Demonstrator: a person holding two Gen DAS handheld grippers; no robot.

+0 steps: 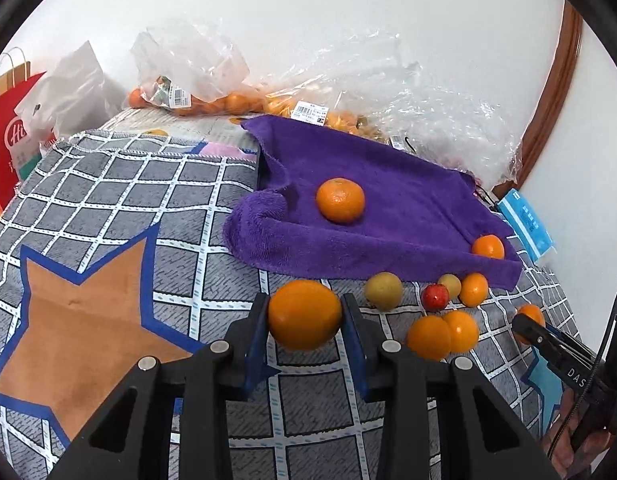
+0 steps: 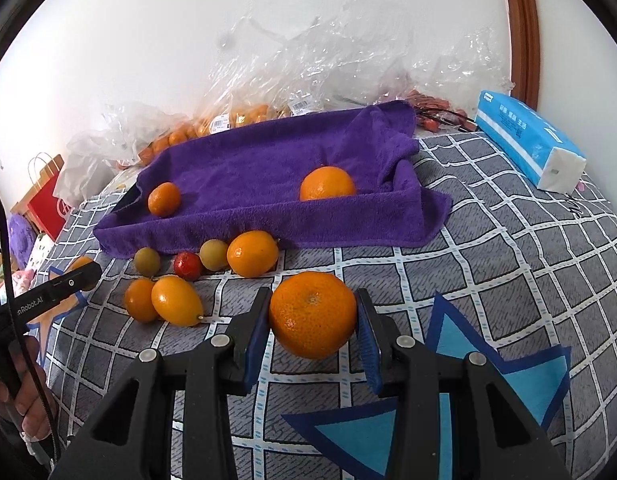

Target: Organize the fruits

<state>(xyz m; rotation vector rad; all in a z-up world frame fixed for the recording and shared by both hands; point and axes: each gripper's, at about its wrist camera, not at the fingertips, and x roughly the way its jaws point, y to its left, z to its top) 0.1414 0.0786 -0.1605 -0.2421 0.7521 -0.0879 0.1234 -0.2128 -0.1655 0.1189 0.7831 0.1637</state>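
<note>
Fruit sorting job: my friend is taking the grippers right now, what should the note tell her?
Left gripper: jaws shut on an orange.
Right gripper: jaws shut on a mandarin.
Done: two oranges lie on the purple towel, a big one and a small one.
Left: place both held fruits, then sort the loose pile in front of the towel: orange fruits, two greenish ones and a red one.

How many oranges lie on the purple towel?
2. In the right wrist view, a large orange sits toward the right side of the purple towel, behind its raised front fold; a small orange lies near the left end. Folds might hide more.
</note>
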